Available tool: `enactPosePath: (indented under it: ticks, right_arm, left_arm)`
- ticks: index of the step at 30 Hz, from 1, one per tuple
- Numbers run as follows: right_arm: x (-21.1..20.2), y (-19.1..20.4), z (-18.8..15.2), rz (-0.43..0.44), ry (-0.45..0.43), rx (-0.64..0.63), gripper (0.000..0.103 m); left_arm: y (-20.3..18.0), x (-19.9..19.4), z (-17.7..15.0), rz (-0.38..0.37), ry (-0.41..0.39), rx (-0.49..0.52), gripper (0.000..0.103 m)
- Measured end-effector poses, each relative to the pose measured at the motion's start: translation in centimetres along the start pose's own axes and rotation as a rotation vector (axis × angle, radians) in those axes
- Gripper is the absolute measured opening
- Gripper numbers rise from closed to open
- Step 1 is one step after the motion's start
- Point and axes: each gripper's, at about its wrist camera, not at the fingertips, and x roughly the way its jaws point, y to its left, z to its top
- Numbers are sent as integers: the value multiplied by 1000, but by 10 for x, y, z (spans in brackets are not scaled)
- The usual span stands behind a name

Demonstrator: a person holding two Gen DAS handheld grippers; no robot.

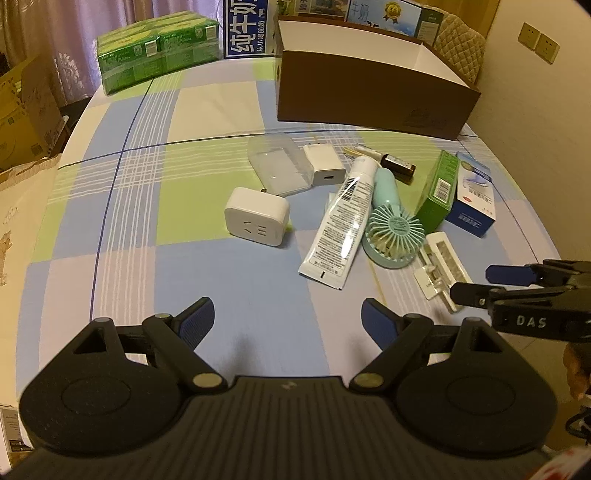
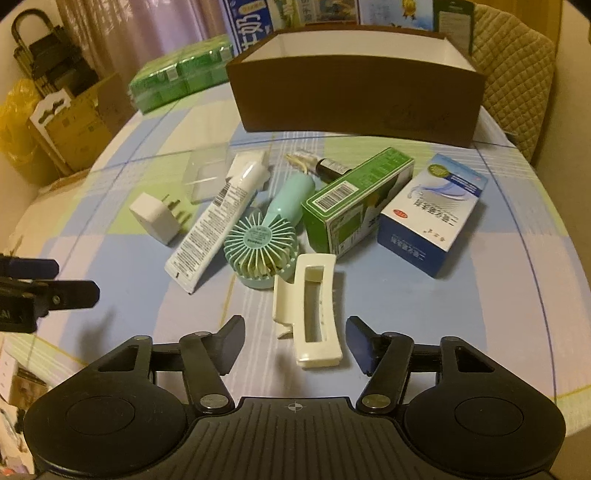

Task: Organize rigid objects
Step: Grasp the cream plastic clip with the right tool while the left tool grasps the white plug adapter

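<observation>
Checked cloth covers the table [image 2: 480, 306], where clutter is heaped before an open brown box [image 2: 354, 99]. Both the left gripper [image 1: 287, 318] and right gripper [image 2: 295, 339] are spread, nothing held. A cream hair clip [image 2: 308, 314] lies between the right fingers; it could be skidded into the mint fan [image 2: 260, 245] it touches. The box's floor is hidden.

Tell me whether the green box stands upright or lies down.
Lying down: the green box rests on a long side, barcode face up, leaning against the blue-and-white box.

At the table's far edge you see a green shrink-wrapped pack [image 1: 157, 55] beside a blue milk carton [image 1: 245, 27]. Cardboard boxes [image 2: 79, 122] stand off the left side. A quilted chair back [image 2: 513, 74] rises behind the table.
</observation>
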Motion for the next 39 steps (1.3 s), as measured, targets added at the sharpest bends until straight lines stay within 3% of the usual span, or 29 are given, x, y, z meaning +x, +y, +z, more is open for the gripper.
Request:
enactPosePath:
  ticks: [21,29,39]
  right_arm:
    - [44,-3,14,-29,65,-29,39]
    - [25,-11,14,-38,36,-4,38]
    - [-12,-39,19,-100,-24,116,38]
  left_arm:
    - [14,36,13,11,34,19,84]
    - [18,45,20,3,22,48,84]
    - [26,69,46,-17,-25,171,84]
